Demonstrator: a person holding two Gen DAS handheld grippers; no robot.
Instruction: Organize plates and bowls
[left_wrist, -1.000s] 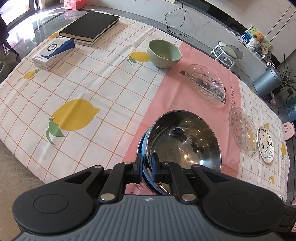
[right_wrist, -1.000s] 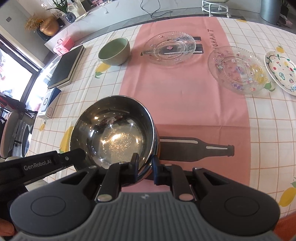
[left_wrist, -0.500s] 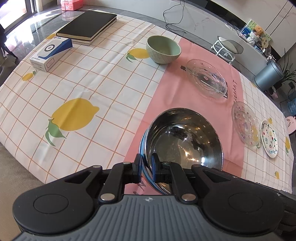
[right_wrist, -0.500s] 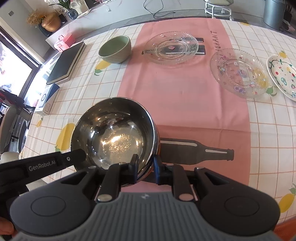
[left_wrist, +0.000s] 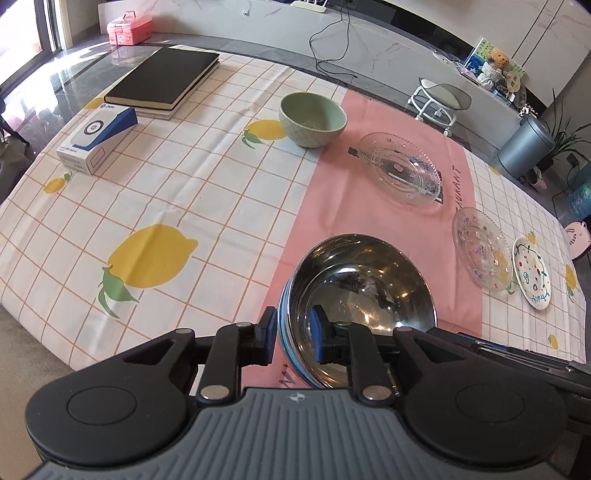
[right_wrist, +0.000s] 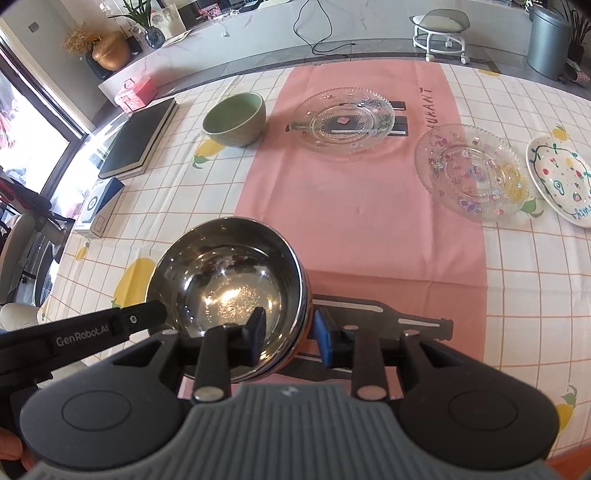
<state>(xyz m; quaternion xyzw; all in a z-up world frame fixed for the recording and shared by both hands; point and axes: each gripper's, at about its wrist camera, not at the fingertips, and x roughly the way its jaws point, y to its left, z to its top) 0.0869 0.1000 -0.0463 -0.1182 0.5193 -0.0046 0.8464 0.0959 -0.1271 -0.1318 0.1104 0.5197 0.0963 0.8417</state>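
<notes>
A steel bowl (left_wrist: 362, 291) (right_wrist: 229, 288) sits near the table's front edge on the pink strip. My left gripper (left_wrist: 293, 334) straddles its near-left rim, its jaws slightly apart. My right gripper (right_wrist: 290, 334) straddles its near-right rim, its jaws also parted. A green bowl (left_wrist: 312, 118) (right_wrist: 236, 118) stands at the back. A clear glass plate (left_wrist: 400, 171) (right_wrist: 349, 120), a flowered glass plate (left_wrist: 482, 253) (right_wrist: 472, 171) and a white painted plate (left_wrist: 532, 273) (right_wrist: 561, 179) lie to the right.
A black book (left_wrist: 162, 79) on another book and a white-and-blue box (left_wrist: 96, 138) lie at the back left. The tablecloth (left_wrist: 184, 177) has lemon prints. The floor drops off past the near table edge. A stool (left_wrist: 439, 99) and a bin (left_wrist: 524, 147) stand beyond.
Both grippers have loosened: their jaws were pinched on the steel bowl's rim and now stand a little apart. The bowl sits lower on the table.
</notes>
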